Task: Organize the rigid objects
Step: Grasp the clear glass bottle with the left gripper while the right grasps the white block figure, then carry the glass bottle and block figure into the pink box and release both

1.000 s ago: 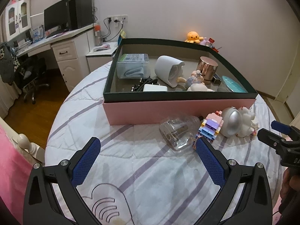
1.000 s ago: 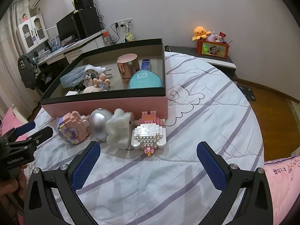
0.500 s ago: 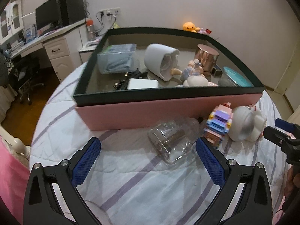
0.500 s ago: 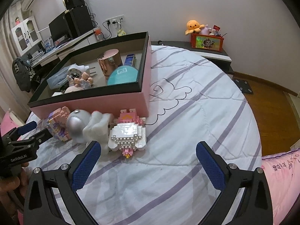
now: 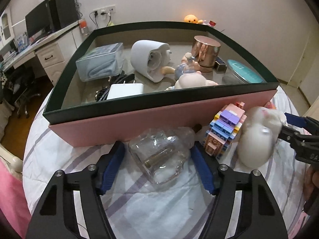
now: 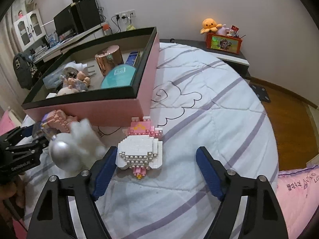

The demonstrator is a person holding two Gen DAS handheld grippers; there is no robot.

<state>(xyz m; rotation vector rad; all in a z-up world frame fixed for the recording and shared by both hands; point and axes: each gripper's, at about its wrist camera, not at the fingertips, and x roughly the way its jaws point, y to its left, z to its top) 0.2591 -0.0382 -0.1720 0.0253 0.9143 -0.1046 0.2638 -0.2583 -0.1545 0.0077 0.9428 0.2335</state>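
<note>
While both claws are closing, neither presses on anything. Between the fingers of the left claw (image 5: pixel 157 169) lies a clear glass jar (image 5: pixel 159 157) on its side on the striped bed (image 5: pixel 139 209), gaps on both sides. Just beyond it stands the pink box (image 5: pixel 159 117). To its right sit a colourful brick toy (image 5: pixel 225 127) and a blurred white toy (image 5: pixel 257 139). The right claw (image 6: pixel 155 171) stands fairly wide around a white and pink brick figure (image 6: pixel 140 151), near its left finger.
</note>
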